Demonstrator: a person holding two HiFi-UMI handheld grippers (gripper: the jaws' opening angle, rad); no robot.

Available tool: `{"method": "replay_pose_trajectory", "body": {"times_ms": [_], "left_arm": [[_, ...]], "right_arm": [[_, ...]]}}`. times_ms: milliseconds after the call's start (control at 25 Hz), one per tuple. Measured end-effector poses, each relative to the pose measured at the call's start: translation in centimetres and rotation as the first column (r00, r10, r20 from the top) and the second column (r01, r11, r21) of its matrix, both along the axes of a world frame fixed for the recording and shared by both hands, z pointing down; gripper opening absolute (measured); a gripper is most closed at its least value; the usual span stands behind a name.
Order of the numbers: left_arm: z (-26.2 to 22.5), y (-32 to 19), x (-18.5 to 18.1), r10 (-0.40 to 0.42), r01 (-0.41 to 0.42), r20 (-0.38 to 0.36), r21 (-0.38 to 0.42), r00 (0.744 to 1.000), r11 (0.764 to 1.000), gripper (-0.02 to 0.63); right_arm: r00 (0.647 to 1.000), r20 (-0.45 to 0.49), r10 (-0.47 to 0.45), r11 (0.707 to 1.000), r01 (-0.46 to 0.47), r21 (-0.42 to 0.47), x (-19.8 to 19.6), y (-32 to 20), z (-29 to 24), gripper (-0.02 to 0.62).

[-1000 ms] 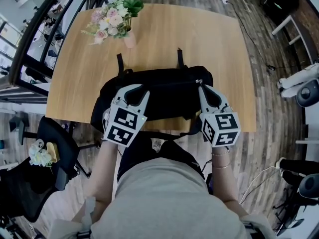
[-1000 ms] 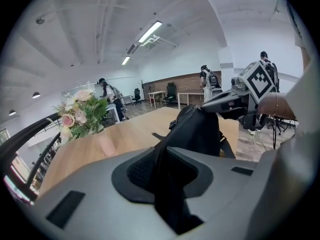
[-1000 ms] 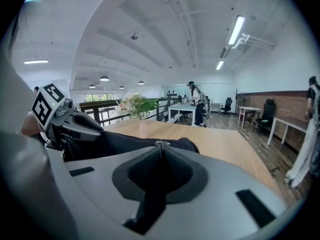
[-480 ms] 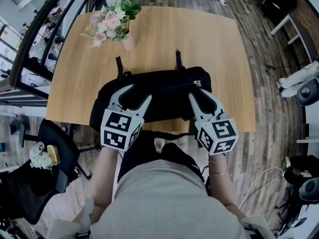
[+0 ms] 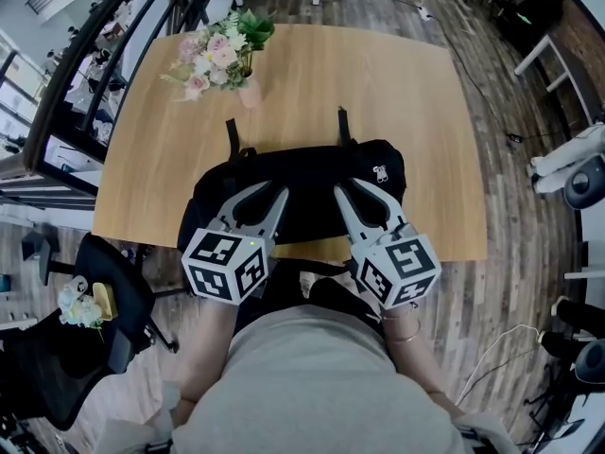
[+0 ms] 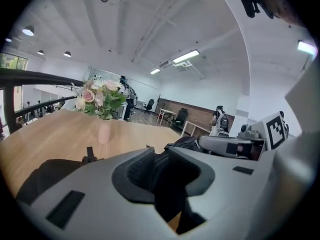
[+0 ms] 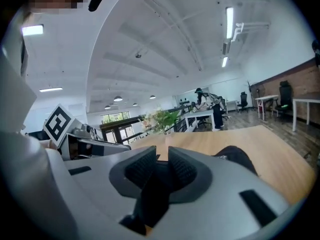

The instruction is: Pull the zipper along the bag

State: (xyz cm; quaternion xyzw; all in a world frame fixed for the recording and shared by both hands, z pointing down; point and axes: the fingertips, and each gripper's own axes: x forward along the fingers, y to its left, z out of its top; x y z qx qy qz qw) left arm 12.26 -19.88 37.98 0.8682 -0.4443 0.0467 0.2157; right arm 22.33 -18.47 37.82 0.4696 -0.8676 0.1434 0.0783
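A black bag (image 5: 302,178) lies across the near edge of the wooden table (image 5: 378,74), with a small white tag (image 5: 380,171) near its right end. My left gripper (image 5: 258,197) hovers over the bag's left half. My right gripper (image 5: 362,193) hovers over its right half, left of the tag. Both pairs of jaws are closing, with a gap still showing and nothing pressed between the pads. The left gripper view shows the left gripper (image 6: 160,160) with the bag (image 6: 182,144) beyond its gap. The right gripper view shows the right gripper (image 7: 161,166) in the same state.
A bunch of flowers in a pink vase (image 5: 225,53) stands at the table's far left. Two bag straps (image 5: 230,135) stick out behind the bag. A black office chair (image 5: 99,287) stands on the floor at my left. My lap is right below the table's front edge.
Both grippers have drawn back toward my body and closer together, from the bag's ends to its middle. The right gripper has left the white tag.
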Motion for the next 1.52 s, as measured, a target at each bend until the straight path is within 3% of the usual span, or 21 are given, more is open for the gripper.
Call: {"method": "replay_pose_trajectory", "body": {"times_ms": [80, 280, 520, 720, 840, 1520], "left_arm": [[-0.5, 0.2, 0.1, 0.005, -0.005, -0.017, 0.016, 1.0, 1.0, 0.089], [-0.8, 0.7, -0.4, -0.028, 0.027, 0.022, 0.033, 0.999, 0.999, 0.048], [-0.4, 1.6, -0.6, -0.055, 0.054, 0.019, 0.035, 0.998, 0.998, 0.026], [0.1, 2.2, -0.1, -0.019, 0.013, 0.116, 0.057, 0.993, 0.998, 0.018], [0.1, 2.3, -0.1, -0.023, 0.014, 0.144, 0.062, 0.989, 0.998, 0.017], [1.0, 2.0, -1.2, -0.026, 0.024, 0.129, 0.019, 0.991, 1.0, 0.017]], "right_arm": [[1.0, 0.002, -0.029, 1.0, 0.029, 0.006, -0.7, 0.3, -0.1, 0.065], [0.997, -0.005, -0.08, 0.997, 0.08, 0.009, -1.9, 1.3, -0.7, 0.006], [0.99, 0.003, -0.142, 0.99, 0.142, 0.027, -3.6, 2.2, -1.3, 0.005], [0.986, -0.046, -0.161, 0.987, 0.161, -0.004, -4.5, 2.6, -0.5, 0.005], [0.984, -0.077, -0.162, 0.987, 0.161, -0.022, -4.7, 2.7, 0.0, 0.005], [0.991, -0.105, -0.077, 0.996, 0.073, -0.044, -3.5, 1.5, 0.8, 0.005]]}}
